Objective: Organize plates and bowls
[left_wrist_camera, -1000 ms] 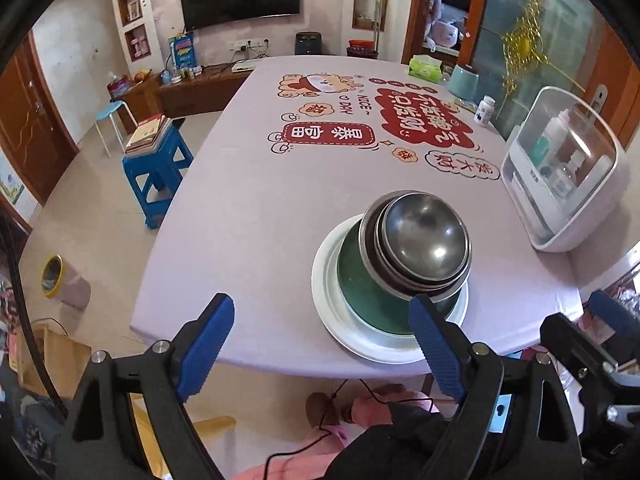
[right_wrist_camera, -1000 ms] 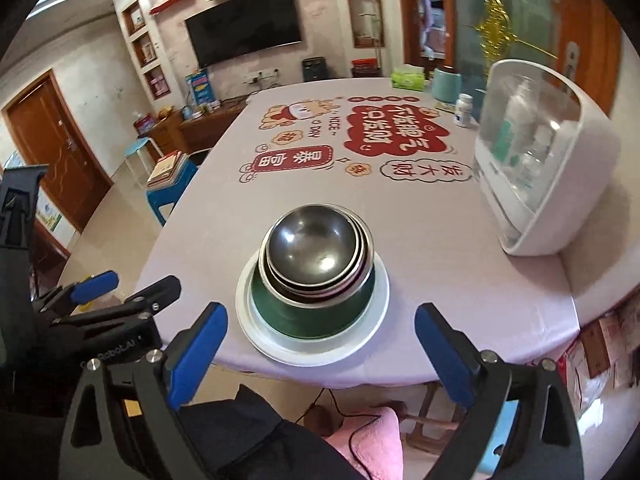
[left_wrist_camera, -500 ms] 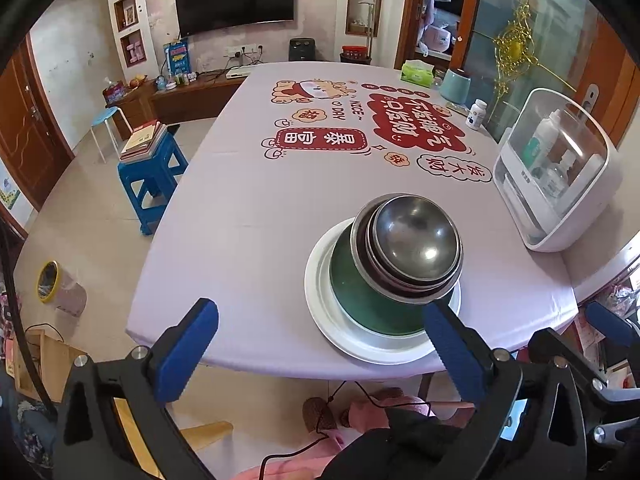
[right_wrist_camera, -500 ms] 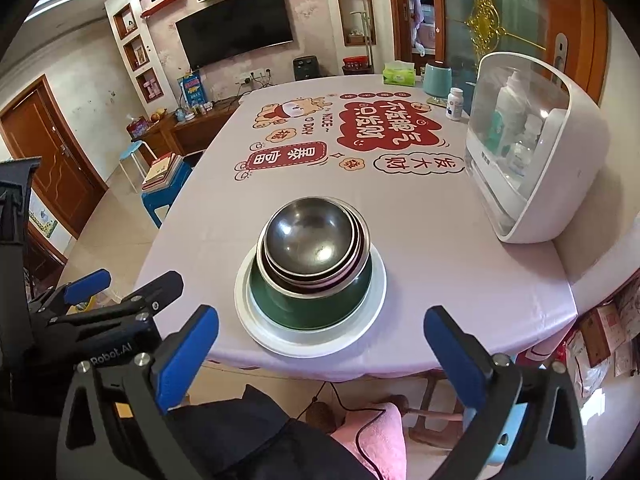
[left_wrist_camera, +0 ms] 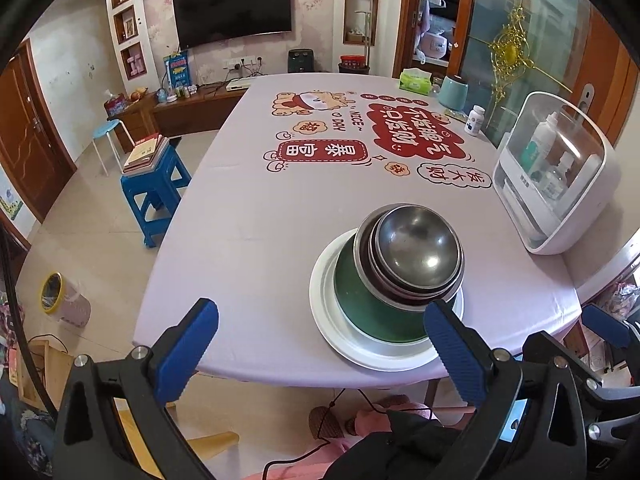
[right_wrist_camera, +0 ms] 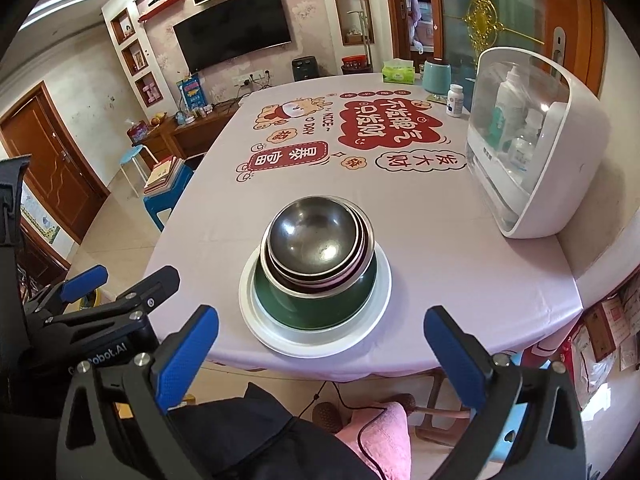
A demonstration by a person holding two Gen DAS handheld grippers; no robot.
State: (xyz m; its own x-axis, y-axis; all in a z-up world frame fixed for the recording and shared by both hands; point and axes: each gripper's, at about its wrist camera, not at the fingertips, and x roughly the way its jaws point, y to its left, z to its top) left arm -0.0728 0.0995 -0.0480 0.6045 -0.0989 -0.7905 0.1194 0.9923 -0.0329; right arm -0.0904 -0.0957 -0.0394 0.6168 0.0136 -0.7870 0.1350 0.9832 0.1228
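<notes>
My left tongs (left_wrist_camera: 320, 344) and right tongs (right_wrist_camera: 320, 344) spread wide with nothing between them, having just been opening, steel bowls (right_wrist_camera: 314, 240) nested in a green bowl (right_wrist_camera: 316, 306) on a white plate (right_wrist_camera: 320, 340), near the counter (right_wrist_camera: 420, 240) edge.
</notes>
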